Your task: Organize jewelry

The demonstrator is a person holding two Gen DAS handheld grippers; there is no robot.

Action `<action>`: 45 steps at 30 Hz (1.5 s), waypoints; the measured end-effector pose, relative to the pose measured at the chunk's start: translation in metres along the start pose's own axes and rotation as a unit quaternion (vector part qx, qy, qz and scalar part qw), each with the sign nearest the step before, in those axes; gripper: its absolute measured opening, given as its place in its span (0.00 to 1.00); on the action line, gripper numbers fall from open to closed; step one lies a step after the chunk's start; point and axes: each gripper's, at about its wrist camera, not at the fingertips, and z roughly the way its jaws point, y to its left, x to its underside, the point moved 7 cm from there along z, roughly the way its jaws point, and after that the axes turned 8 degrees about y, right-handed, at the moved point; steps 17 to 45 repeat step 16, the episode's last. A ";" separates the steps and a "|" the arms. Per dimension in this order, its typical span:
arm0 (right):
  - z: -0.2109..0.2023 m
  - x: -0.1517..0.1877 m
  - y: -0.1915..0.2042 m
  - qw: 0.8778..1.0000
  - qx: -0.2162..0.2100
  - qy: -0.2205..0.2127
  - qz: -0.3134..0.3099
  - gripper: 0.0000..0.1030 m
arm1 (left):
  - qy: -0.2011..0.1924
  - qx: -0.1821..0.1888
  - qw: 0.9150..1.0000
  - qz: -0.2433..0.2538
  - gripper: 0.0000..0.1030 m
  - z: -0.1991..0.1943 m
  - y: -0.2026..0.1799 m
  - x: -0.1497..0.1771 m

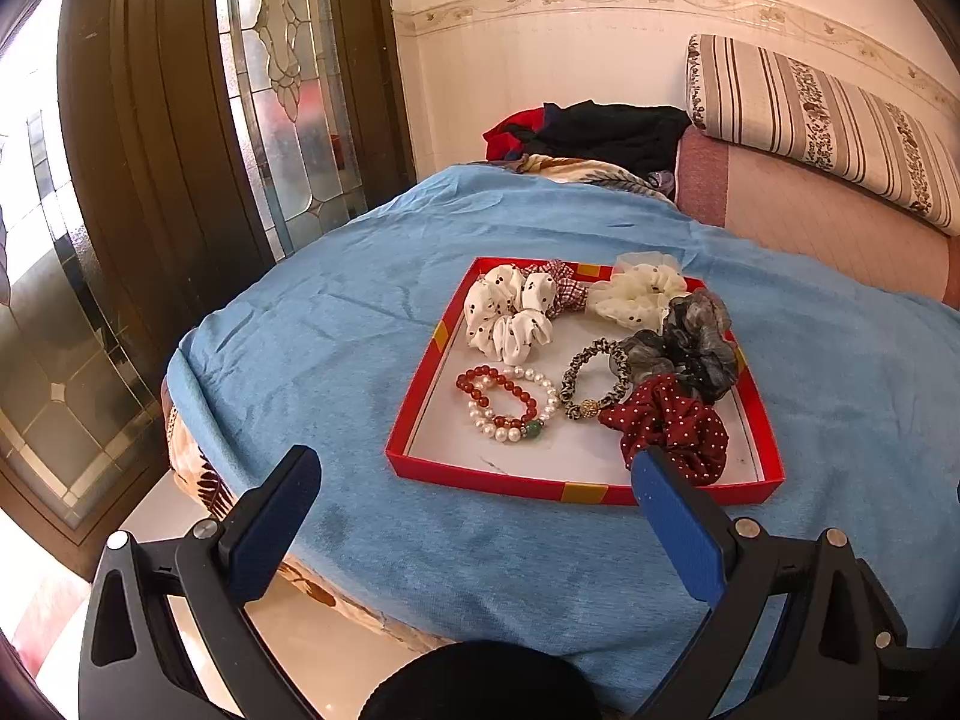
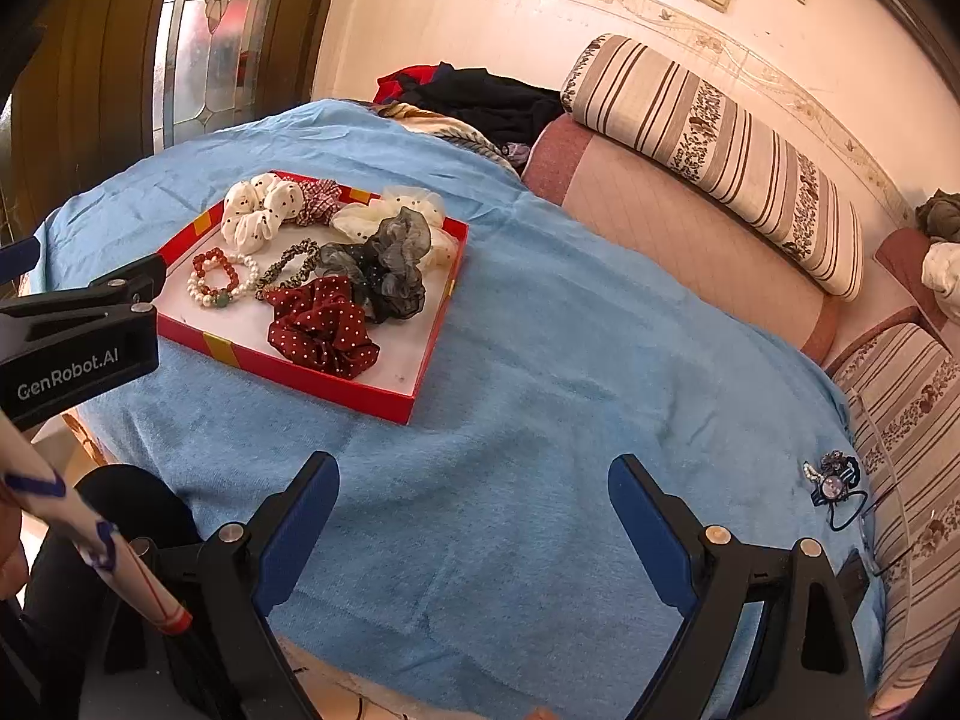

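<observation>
Jewelry and hair ties lie gathered in a shallow red tray (image 1: 414,420) that rests on a blue blanket (image 1: 336,336) spread over a bed. Inside the tray, a red bead bracelet (image 1: 495,390) overlaps a white pearl bracelet (image 1: 528,402) near the front left, with a leopard-print hair tie (image 1: 594,381) just beside them. A white dotted scrunchie (image 1: 510,312) sits at the back left, touching a red checked scrunchie (image 1: 564,288), and a cream dotted scrunchie (image 1: 639,294) lies at the back right. A grey sheer scrunchie (image 1: 690,348) and a dark red dotted scrunchie (image 1: 672,426) fill the right side, touching each other. Well apart from the tray, near the blanket's right edge, lies a small dark jewelled hair tie (image 2: 831,483). The left gripper (image 1: 477,480) hovers before the tray's near rim with its fingers spread wide and nothing between them. The right gripper (image 2: 474,498) hangs above bare blanket, its fingers likewise wide apart and holding nothing. A striped bolster (image 2: 720,150) lies along the wall.
</observation>
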 end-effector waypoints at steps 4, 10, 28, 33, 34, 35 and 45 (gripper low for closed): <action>-0.001 0.000 0.002 1.000 0.001 0.000 -0.002 0.91 | 0.001 -0.001 1.000 -0.002 1.00 0.000 0.001 0.000; -0.001 0.000 0.003 1.000 0.000 -0.002 -0.003 0.91 | 0.003 -0.007 1.000 -0.001 1.00 0.001 0.003 0.000; -0.001 0.000 0.004 1.000 -0.005 0.000 0.003 0.91 | -0.014 -0.006 1.000 0.012 1.00 -0.008 -0.001 -0.002; -0.001 0.000 0.004 1.000 -0.005 0.000 0.003 0.91 | -0.014 -0.006 1.000 0.012 1.00 -0.008 -0.001 -0.002; -0.001 0.000 0.004 1.000 -0.005 0.000 0.003 0.91 | -0.014 -0.006 1.000 0.012 1.00 -0.008 -0.001 -0.002; -0.001 0.000 0.004 1.000 -0.005 0.000 0.003 0.91 | -0.014 -0.006 1.000 0.012 1.00 -0.008 -0.001 -0.002; -0.001 0.000 0.004 1.000 -0.005 0.000 0.003 0.91 | -0.014 -0.006 1.000 0.012 1.00 -0.008 -0.001 -0.002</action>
